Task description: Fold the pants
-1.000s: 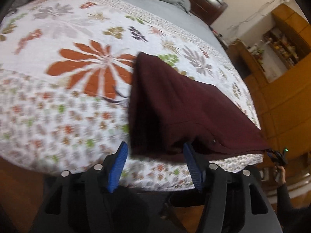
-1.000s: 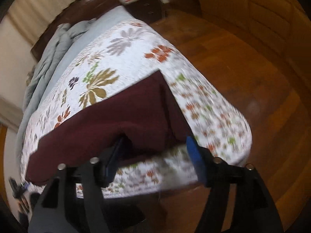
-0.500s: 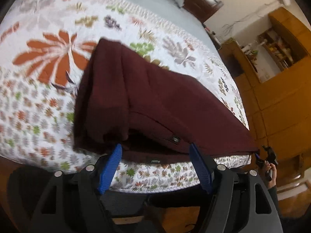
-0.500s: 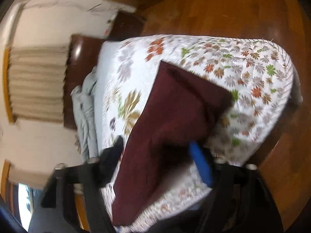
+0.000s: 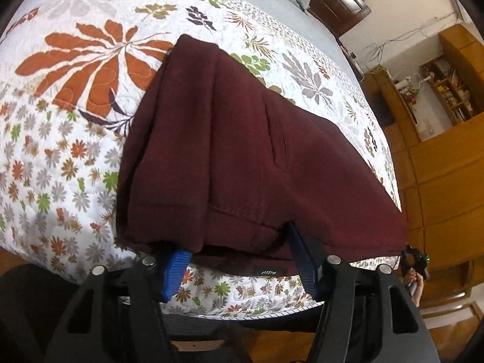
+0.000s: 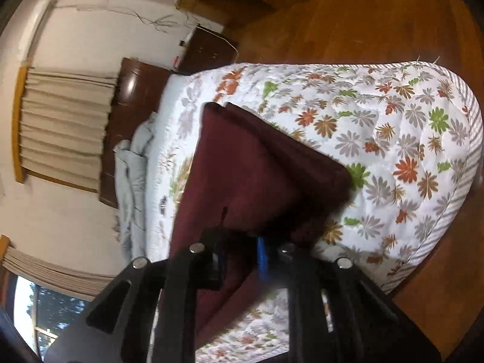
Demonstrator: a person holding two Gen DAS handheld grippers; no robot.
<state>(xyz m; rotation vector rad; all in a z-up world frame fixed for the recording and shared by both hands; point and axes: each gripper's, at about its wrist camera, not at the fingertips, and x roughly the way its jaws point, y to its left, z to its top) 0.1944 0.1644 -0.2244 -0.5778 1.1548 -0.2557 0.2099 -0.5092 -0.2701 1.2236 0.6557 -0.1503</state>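
Dark maroon pants (image 5: 230, 151) lie folded lengthwise on a floral quilt (image 5: 60, 121) at the bed's near edge. My left gripper (image 5: 239, 257) is open, its blue pads either side of the waistband end, which hangs over their tips. In the right wrist view the pants (image 6: 251, 175) stretch away across the quilt (image 6: 393, 151). My right gripper (image 6: 242, 254) has its jaws drawn close together on the pants' near edge, the cloth pinched between them. The right gripper also shows small at the pants' far end in the left wrist view (image 5: 416, 257).
A grey duvet (image 6: 130, 175) is bunched near the dark wooden headboard (image 6: 130, 106). Wooden floor (image 6: 378, 24) surrounds the bed. Wooden cabinets and shelves (image 5: 447, 139) stand to the right, and curtains (image 6: 60, 127) hang beside the headboard.
The right gripper rolled sideways and closed onto the pants' edge. The left gripper moved in until the waistband end draped over its open pads.
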